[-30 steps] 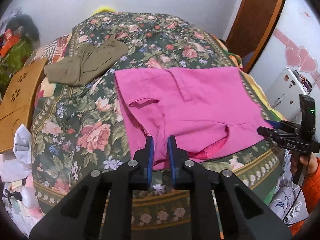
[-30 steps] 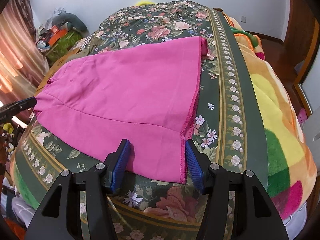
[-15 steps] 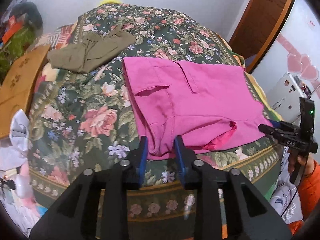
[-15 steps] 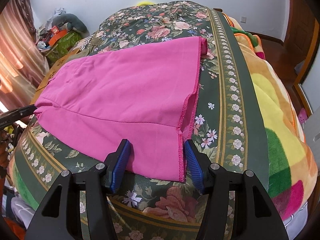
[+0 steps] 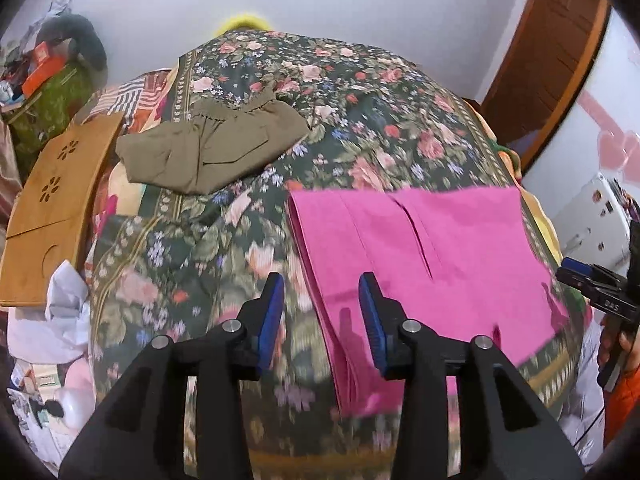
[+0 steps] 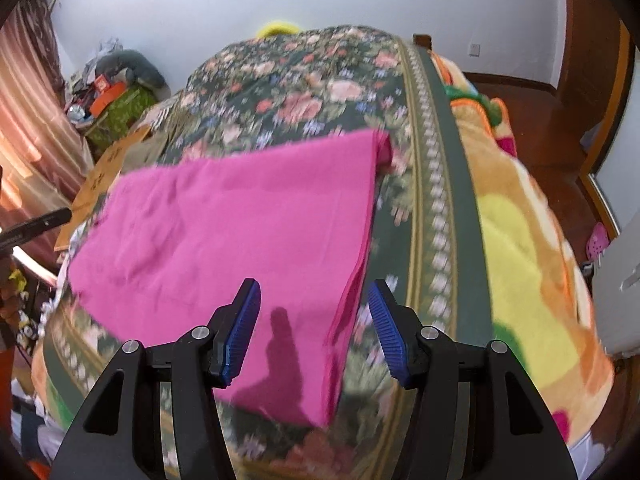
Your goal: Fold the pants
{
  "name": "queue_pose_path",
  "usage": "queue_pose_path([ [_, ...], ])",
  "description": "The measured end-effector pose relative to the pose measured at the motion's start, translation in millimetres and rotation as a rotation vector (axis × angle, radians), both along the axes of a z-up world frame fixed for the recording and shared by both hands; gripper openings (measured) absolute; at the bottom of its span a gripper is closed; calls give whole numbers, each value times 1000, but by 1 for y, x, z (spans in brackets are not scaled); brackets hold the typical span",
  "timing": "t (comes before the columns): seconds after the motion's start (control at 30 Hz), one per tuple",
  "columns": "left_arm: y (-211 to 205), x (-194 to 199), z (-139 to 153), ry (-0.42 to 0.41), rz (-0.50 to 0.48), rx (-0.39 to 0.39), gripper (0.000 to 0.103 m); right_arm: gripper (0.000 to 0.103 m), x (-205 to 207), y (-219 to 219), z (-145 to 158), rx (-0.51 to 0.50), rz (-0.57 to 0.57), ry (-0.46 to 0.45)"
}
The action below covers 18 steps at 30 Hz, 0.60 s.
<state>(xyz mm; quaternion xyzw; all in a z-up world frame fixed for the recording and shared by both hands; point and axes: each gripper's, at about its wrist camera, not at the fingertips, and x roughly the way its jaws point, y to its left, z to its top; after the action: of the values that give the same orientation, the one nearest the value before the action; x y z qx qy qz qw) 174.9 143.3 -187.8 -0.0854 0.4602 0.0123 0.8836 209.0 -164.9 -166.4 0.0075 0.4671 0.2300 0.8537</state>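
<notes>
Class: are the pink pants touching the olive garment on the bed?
Apart. The left wrist view shows floral bedspread between pink pants and olive garment.

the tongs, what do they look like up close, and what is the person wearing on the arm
Both the left tongs and the right tongs have angular matte black fingers with triangular cut-outs and silver round bolts, each tipped with a ribbed blue pad. Seen from the left wrist, the right tongs' black body carries small white lettering, too small to read. The person's sleeve is orange.

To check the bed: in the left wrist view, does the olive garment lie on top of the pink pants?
No, the olive garment lies apart from the pink pants.
</notes>
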Motion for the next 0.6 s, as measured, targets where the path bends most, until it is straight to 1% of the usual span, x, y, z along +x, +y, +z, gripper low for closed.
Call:
queue_pose_path([
  [0.13,4,30,-10,19,17,-11,40,52,24,-2,4,-7,-21,-24],
  [0.33,4,63,-30,52,14,-35,40,52,65,-3,-2,9,-40,-16],
  [0.5,7,79,-48,75,26,-85,40,52,100,4,-15,22,-37,-14],
  [0.6,3,81,-58,81,24,-97,39,52,117,6,-27,37,-46,5],
])
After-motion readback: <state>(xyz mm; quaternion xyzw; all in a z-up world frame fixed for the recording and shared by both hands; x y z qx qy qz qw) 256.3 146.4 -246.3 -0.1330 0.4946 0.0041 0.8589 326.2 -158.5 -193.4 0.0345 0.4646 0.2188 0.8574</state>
